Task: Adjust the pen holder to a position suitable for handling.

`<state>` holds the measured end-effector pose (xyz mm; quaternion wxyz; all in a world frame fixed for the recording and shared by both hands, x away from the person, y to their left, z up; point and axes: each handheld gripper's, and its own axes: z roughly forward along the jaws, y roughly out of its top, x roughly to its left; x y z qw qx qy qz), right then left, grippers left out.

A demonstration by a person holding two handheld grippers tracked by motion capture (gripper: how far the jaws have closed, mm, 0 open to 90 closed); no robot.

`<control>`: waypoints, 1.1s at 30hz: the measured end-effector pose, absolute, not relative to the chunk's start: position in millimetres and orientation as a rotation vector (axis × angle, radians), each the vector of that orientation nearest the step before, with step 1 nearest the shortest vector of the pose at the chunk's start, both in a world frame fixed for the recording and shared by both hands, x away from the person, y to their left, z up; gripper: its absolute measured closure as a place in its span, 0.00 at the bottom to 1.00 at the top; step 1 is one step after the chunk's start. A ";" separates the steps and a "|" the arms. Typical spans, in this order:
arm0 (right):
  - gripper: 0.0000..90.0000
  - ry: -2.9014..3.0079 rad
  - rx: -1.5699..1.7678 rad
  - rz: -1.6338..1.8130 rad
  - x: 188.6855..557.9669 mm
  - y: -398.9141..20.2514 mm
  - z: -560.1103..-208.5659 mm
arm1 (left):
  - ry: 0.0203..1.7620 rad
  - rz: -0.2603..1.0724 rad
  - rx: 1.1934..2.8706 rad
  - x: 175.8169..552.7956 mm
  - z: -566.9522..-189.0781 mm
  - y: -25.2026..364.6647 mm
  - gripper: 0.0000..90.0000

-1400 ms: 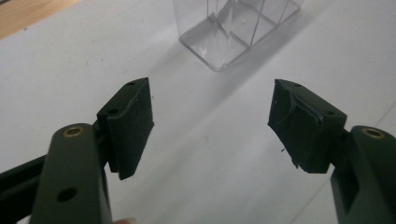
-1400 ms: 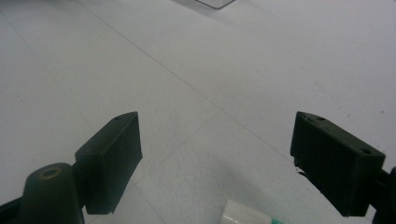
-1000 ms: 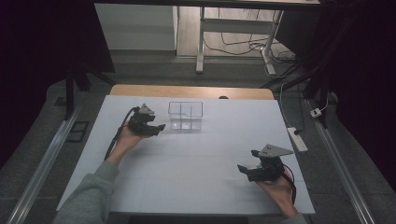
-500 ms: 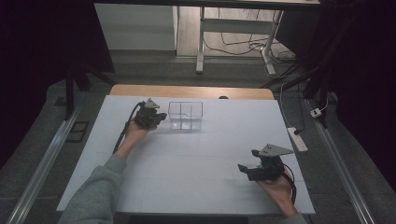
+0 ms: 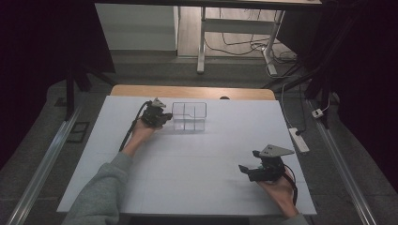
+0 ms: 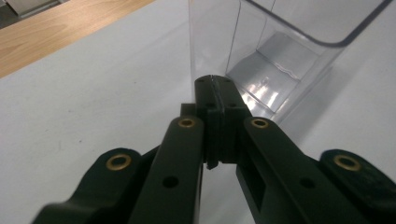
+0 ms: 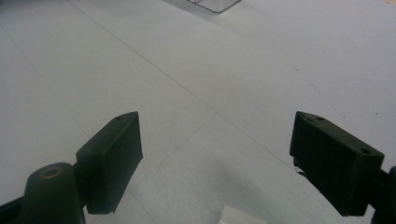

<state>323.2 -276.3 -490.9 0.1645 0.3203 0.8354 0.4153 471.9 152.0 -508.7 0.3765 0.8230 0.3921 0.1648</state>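
Pinching the near wall of the clear plastic divided box (image 6: 280, 60), the left gripper (image 6: 215, 93) has its jaws clamped together on the thin edge. Box stands toward the far side of the white table (image 5: 187, 159); compartments look bare. Right gripper (image 7: 215, 154) rests well apart, jaws wide, nothing between.

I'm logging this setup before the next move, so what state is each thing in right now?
Left tongs: shut, tips at the clear box's wall, nothing visibly between them.
Right tongs: open, nothing between them, over bare table.
Clear divided box: upright, looks empty, on the table.
White table: bare apart from the box.
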 end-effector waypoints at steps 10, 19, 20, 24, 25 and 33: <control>0.18 2.387 0.918 1.201 321.4 -277.4 -489.0 | 1.008 0.395 2.101 475.3 -510.9 137.0 0.99; 0.18 2.384 0.917 1.206 320.9 -279.2 -488.4 | 0.984 0.361 2.142 483.5 -506.9 114.4 0.99; 0.18 2.385 0.916 1.205 320.9 -279.4 -488.4 | 0.976 0.358 2.151 484.1 -506.4 111.6 0.99; 0.18 2.389 0.914 1.204 321.2 -279.9 -488.8 | 0.963 0.352 2.160 485.9 -505.3 102.5 0.99; 0.18 2.390 0.917 1.205 321.3 -280.1 -488.8 | 0.962 0.350 2.161 486.1 -505.3 101.0 0.99; 0.19 2.392 0.920 1.198 322.6 -279.7 -489.5 | 0.951 0.341 2.170 487.7 -506.3 98.7 0.99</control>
